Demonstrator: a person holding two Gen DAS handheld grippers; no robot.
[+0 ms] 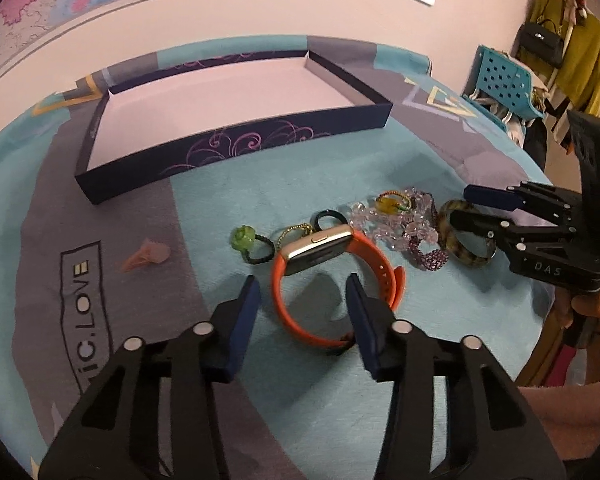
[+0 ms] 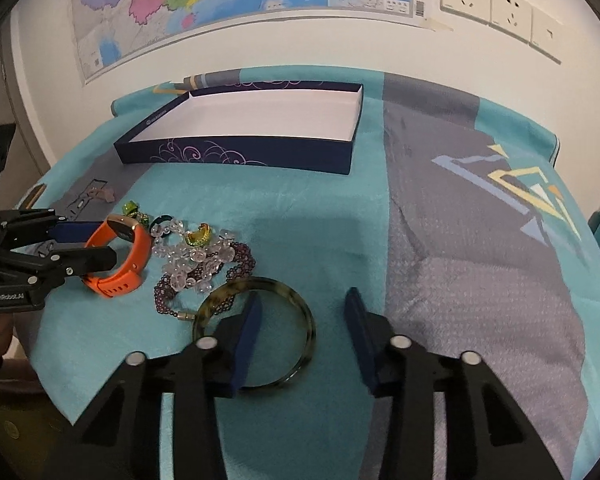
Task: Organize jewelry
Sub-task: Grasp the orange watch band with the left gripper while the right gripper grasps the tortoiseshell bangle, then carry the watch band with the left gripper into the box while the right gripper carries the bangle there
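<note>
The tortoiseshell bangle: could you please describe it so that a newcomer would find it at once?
On the teal cloth, in front of the dark blue box, lies a jewelry cluster. The tortoiseshell bangle is the piece nearest the right gripper: a rigid, mottled brown-green ring, unlike the beaded strands beside it.

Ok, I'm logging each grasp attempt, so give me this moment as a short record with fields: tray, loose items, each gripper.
tray: dark box, white inside, nothing in it
loose items: orange watch, mottled bangle, clear bead strand, purple bead bracelet, green ring, all on the cloth
left gripper: fingers straddle the watch band, not pressing
right gripper: one finger inside the bangle's loop, fingers apart
</note>
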